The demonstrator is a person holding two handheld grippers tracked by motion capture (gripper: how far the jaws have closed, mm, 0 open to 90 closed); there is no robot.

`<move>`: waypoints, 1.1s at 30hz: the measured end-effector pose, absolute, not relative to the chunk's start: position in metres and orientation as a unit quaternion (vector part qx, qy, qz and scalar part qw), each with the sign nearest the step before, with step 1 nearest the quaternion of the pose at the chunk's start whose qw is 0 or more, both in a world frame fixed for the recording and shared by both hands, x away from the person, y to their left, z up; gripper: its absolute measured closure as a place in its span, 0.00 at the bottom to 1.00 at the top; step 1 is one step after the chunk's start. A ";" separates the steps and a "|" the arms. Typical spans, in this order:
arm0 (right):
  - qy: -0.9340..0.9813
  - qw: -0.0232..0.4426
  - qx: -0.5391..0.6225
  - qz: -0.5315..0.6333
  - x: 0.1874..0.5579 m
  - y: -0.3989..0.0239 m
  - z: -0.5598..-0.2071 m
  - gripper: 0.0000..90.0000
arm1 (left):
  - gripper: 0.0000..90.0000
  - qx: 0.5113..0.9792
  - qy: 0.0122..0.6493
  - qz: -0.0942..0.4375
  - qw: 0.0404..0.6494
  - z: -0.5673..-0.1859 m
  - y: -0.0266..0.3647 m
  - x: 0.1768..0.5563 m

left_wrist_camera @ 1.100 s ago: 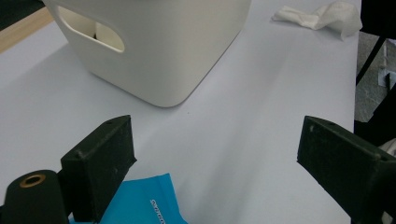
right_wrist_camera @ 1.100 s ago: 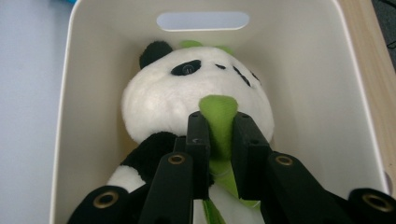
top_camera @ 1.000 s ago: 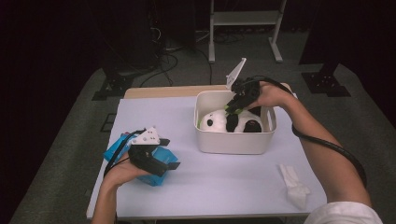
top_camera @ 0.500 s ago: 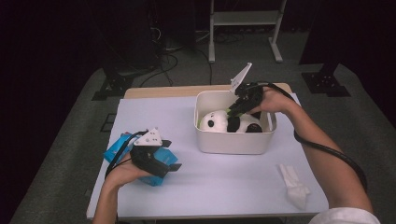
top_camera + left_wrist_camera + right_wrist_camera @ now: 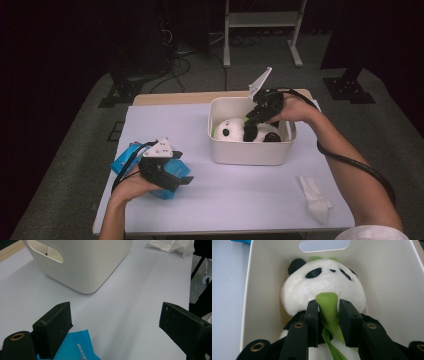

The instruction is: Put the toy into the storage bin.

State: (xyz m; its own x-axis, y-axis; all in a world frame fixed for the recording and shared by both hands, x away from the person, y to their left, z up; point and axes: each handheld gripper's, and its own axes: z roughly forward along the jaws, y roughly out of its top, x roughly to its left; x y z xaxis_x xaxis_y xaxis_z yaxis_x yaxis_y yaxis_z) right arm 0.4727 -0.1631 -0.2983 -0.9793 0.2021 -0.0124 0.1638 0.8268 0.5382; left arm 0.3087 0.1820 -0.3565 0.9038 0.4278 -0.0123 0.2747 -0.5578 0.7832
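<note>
Both hands low, apparently level.

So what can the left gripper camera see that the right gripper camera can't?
Left gripper view: the box's outside wall, the crumpled tissue, and wide-open jaws with nothing between them.

Right gripper view: the toy panda lying inside the box, its green piece between the jaws, which have just been opening.

Both: the white box and the blue packet.
</note>
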 end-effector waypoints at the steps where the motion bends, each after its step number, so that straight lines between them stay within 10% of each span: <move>1: 0.955 0.035 0.098 0.279 0.472 -0.164 -0.298 0.76 | 0.11 0.878 0.200 0.090 0.426 -0.356 0.182 0.308; 33: 0.941 0.055 0.125 0.310 0.439 -0.213 -0.270 0.70 | 0.11 0.880 0.196 0.087 0.423 -0.357 0.179 0.307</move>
